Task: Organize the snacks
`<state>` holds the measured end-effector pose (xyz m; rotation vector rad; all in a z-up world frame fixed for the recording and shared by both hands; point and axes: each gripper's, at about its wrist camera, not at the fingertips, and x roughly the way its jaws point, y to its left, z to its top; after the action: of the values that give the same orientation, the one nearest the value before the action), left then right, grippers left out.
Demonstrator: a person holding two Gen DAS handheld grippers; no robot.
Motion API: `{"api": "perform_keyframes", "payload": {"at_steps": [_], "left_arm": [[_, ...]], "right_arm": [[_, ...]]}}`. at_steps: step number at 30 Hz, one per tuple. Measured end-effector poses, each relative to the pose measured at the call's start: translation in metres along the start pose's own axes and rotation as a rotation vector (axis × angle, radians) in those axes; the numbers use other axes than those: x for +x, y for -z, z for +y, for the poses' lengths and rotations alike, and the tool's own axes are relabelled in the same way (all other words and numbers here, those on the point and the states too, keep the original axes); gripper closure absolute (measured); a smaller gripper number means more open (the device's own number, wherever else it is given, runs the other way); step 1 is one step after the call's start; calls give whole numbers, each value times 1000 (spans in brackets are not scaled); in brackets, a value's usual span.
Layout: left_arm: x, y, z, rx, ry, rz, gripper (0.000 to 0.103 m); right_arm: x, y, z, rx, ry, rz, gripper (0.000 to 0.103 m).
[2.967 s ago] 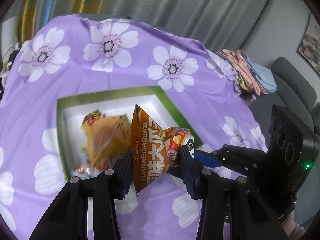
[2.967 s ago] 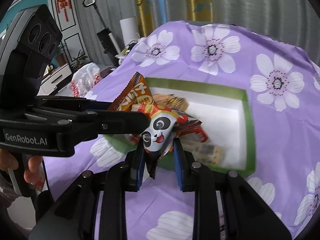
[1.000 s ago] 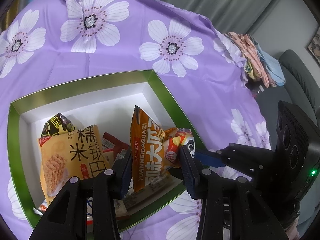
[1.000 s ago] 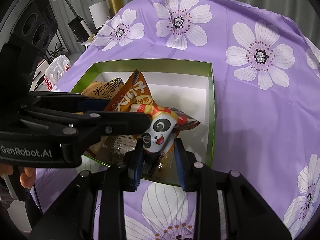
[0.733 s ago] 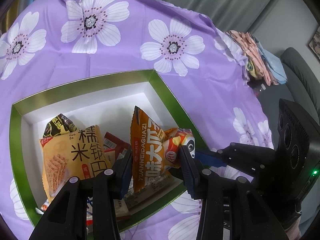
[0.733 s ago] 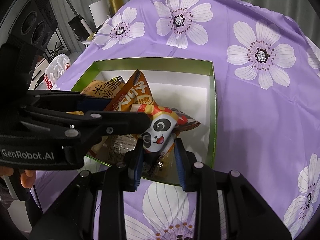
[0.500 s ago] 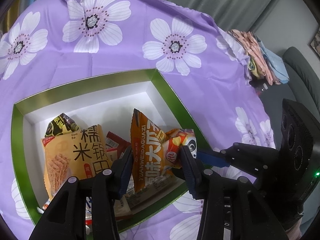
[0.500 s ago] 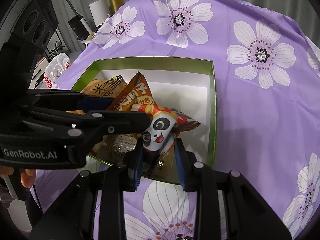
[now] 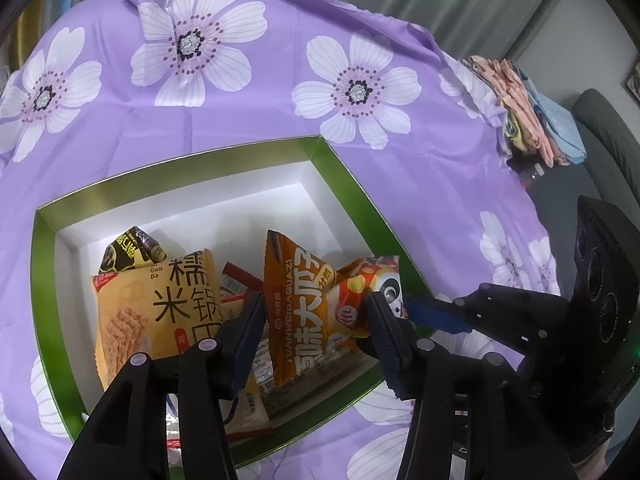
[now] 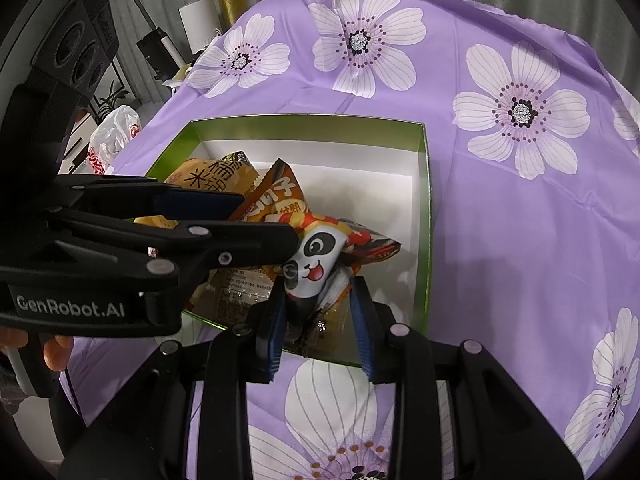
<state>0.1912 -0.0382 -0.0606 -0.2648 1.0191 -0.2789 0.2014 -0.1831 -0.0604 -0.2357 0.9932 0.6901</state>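
Observation:
A green box with a white inside point(image 9: 348, 184) lies on the purple flowered cloth and also shows in the right wrist view point(image 10: 426, 184). My left gripper point(image 9: 316, 320) holds an orange melon-seed packet point(image 9: 298, 304) upright over the box's near right part; its jaws look a little wider than before. My right gripper point(image 10: 318, 300) is shut on a panda-print packet point(image 10: 316, 258), which also shows in the left wrist view point(image 9: 376, 288), pressed against the orange packet point(image 10: 276, 196). A yellow rice-cracker bag point(image 9: 160, 312) and several other snacks lie in the box.
Folded cloths point(image 9: 528, 120) lie at the cloth's far right edge next to a grey chair point(image 9: 608, 132). A white plastic bag point(image 10: 114, 136) and a vacuum point(image 10: 156, 48) stand beyond the table's left side. Grey curtains hang behind.
Both grippers with their packets moved from in front of the box to over its near part and lowered. In the last half second the left jaws have spread slightly.

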Motion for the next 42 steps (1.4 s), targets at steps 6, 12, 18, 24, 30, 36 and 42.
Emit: {"api": "perform_keyframes", "payload": {"at_steps": [6, 12, 18, 24, 30, 36, 42], "left_arm": [[-2, 0, 1, -3, -17, 0, 27], [-17, 0, -6, 25, -45, -33, 24], [-35, 2, -13, 53, -72, -69, 23], [-54, 4, -14, 52, -113, -103, 23], [-80, 11, -17, 59, -146, -147, 23], [-116, 23, -22, 34, -177, -244, 0], [-152, 33, -30, 10, -198, -299, 0]], "right_arm": [[-5, 2, 1, 1, 5, -13, 69], [-15, 3, 5, -10, 29, -37, 69], [-33, 4, 9, -13, 48, -72, 63], [-53, 6, 16, -15, 63, -116, 53], [-77, 6, 29, -19, 81, -173, 34], [-96, 7, 39, 4, 109, -212, 16], [-117, 9, 52, 36, 113, -246, 0]]}}
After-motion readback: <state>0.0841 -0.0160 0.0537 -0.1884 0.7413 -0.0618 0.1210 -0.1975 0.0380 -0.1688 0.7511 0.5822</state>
